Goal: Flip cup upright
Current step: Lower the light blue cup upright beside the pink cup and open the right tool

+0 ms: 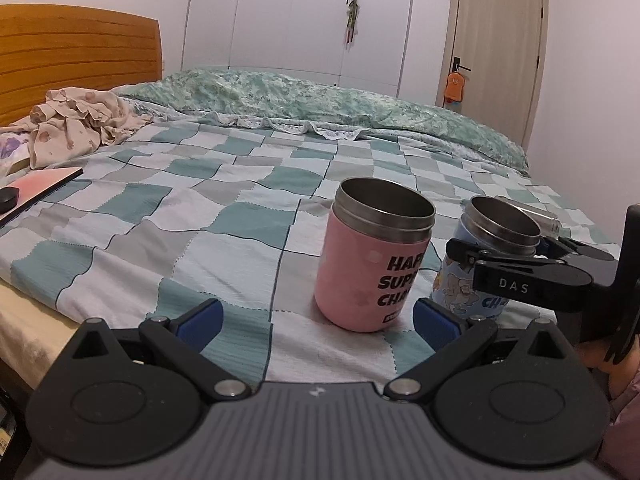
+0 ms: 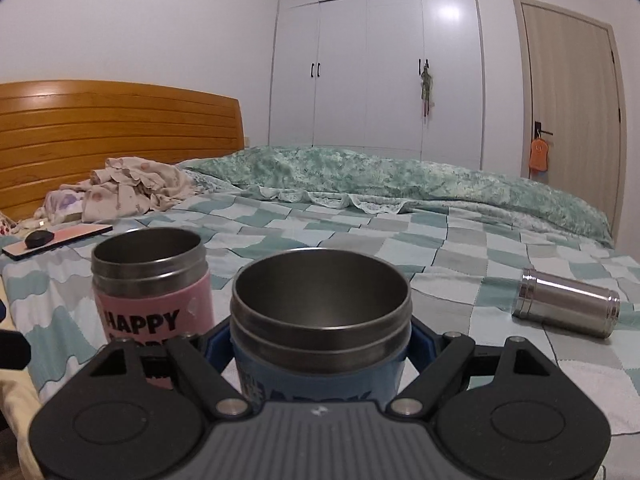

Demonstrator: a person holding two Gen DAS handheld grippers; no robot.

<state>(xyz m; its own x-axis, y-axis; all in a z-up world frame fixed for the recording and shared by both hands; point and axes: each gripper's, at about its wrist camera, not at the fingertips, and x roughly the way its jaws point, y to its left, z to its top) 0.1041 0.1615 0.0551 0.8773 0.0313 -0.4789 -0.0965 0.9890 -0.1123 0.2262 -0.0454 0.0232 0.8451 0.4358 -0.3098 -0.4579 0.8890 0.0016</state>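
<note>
Your right tongs clasp the blue cup upright below its rim, steadying it on the soft bed; left tongs gape wide, idle.

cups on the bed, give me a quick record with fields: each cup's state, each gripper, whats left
pink cup: upright, mouth up, standing free on the checked bedspread
blue cup: upright, mouth up, between the right gripper fingers
steel cup: lying on its side, off to the right
left gripper: open, empty, short of the pink cup
right gripper: shut on the blue cup
left to do: the steel cup, not yet upright
</note>
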